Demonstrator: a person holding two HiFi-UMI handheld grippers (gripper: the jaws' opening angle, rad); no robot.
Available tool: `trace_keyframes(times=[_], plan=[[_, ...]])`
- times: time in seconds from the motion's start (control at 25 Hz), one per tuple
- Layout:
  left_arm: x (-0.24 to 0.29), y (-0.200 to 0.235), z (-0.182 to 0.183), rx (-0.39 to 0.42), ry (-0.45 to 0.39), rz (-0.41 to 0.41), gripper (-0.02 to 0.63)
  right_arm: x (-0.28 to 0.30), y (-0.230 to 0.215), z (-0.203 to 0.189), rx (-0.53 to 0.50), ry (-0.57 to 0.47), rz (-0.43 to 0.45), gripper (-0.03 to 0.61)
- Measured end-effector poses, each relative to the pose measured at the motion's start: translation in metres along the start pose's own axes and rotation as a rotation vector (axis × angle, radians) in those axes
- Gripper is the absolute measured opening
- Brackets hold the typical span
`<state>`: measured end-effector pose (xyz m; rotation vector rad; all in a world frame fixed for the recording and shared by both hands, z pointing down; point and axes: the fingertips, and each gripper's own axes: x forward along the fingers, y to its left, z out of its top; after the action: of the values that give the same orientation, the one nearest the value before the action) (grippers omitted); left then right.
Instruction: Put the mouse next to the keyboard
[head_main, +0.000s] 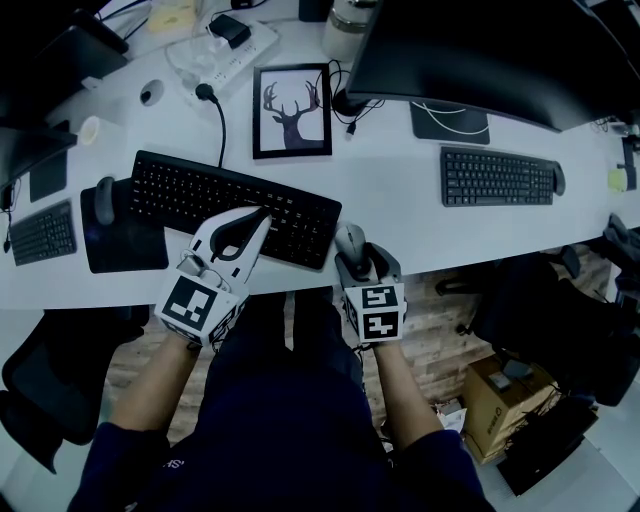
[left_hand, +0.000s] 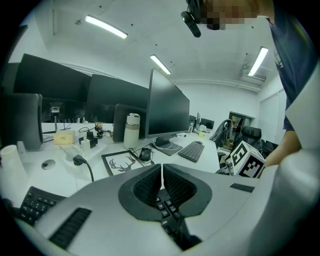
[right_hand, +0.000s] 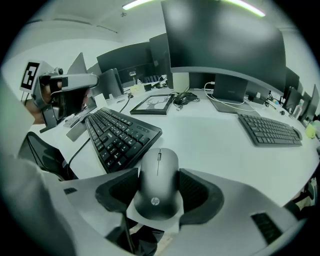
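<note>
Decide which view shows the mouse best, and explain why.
The right gripper view: the mouse fills the foreground, top fully visible, clamped in the right gripper. The head view shows only its front end; the left gripper view misses it.

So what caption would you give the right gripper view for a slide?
Right gripper holds a grey mouse between its jaws at the front edge of the white desk, beside the black keyboard.

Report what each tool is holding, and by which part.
The right tool grips the grey mouse by its two long sides, at its rear half. The left tool holds nothing; its jaws are together above the black keyboard.
</note>
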<state>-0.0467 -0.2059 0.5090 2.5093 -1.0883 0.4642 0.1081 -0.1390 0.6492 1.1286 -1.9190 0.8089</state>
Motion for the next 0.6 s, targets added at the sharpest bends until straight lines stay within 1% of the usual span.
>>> trace_keyframes(times=[0.24, 0.6], plan=[[0.0031, -0.0020, 0.0021, 0.004, -0.001, -0.004, 0.038, 0.0006, 0.0003, -0.0008, 0.007, 0.006, 0.004, 0.265], [-0.0002, -0.0042, 0.0073, 0.015, -0.007, -0.005, 0.039, 0.0007, 0.0002, -0.0001, 0.002, 0.002, -0.016, 0.267]])
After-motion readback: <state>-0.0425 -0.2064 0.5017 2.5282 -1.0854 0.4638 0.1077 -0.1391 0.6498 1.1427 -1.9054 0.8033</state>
